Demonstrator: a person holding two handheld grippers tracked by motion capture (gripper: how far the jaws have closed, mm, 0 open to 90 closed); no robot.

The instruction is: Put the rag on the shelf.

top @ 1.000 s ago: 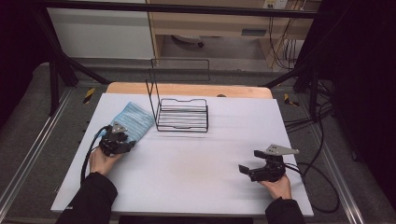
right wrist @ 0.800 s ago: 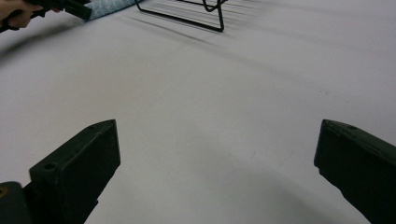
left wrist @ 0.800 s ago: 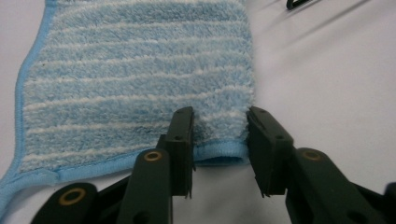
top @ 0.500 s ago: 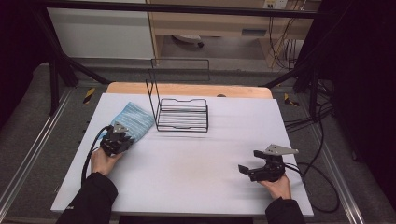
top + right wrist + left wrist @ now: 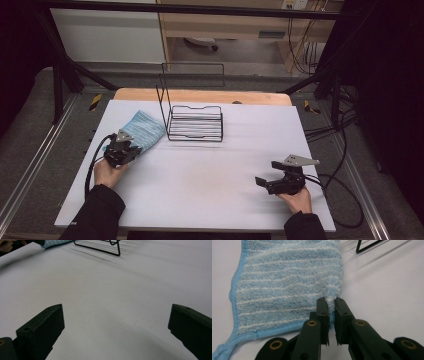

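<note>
1. From the high view, the left tongs (image 5: 121, 150) are sitting at the near corner of a blue striped cloth (image 5: 145, 129) on the left side of the white tabletop (image 5: 210, 175). You cannot tell from up there if they are gripping it.
2. The left gripper view is showing it up close: the two black jaws are almost closed, pinching a little fold of the cloth's (image 5: 287, 285) near edge between them. The rest of the cloth is lying flat.
3. From the high view, the right tongs (image 5: 265, 182) are resting near the front right of the tabletop, well apart from the cloth. The right gripper view is showing their jaws spread wide with nothing between them, just bare white tabletop (image 5: 112, 302).
4. A black wire rack (image 5: 195, 122) is standing near the back middle of the tabletop, just beside the cloth. Its tall end is sticking up at its left side.
5. The tabletop is looking plain and white, with a wooden strip (image 5: 200, 96) at the back edge.
6. Around it, the room is looking dark, with grey floor (image 5: 30, 130), black frame bars, and cables (image 5: 345, 125) hanging at the right.
</note>
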